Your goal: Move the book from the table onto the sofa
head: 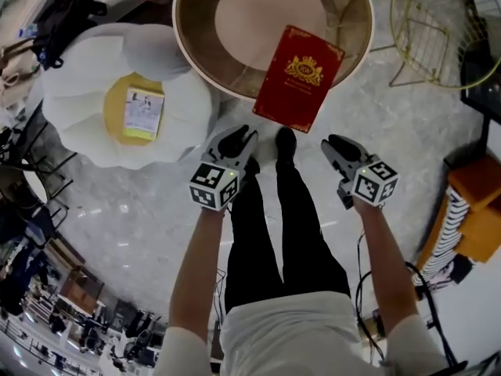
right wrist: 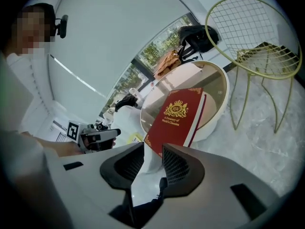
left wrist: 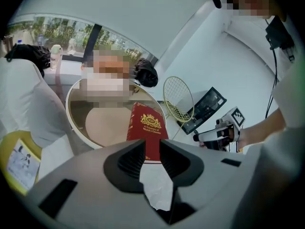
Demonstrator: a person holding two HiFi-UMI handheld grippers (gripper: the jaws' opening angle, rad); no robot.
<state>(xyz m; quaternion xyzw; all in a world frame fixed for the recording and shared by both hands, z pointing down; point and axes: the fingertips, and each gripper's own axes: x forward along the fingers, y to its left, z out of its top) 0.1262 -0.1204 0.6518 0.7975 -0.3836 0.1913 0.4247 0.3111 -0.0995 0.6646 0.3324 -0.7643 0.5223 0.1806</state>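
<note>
A red book [head: 298, 77] with a gold crest lies on the near rim of the round table [head: 185, 49], its lower corner hanging over the edge. The left gripper view also shows the book [left wrist: 145, 132], and so does the right gripper view [right wrist: 176, 118], past each pair of jaws. My left gripper [head: 243, 138] hovers just below and left of the book, jaws apart with nothing between them. My right gripper [head: 333, 144] sits below and right of it, also open and empty. Left of the table stands the white flower-shaped sofa [head: 86, 92].
A yellow cushion [head: 116, 120] with a booklet [head: 144, 113] lies on the sofa. A gold wire chair [head: 430, 30] stands at the upper right, an orange box [head: 479, 202] at the right edge. The person's black-trousered legs [head: 274, 225] stand between the grippers on the marble floor.
</note>
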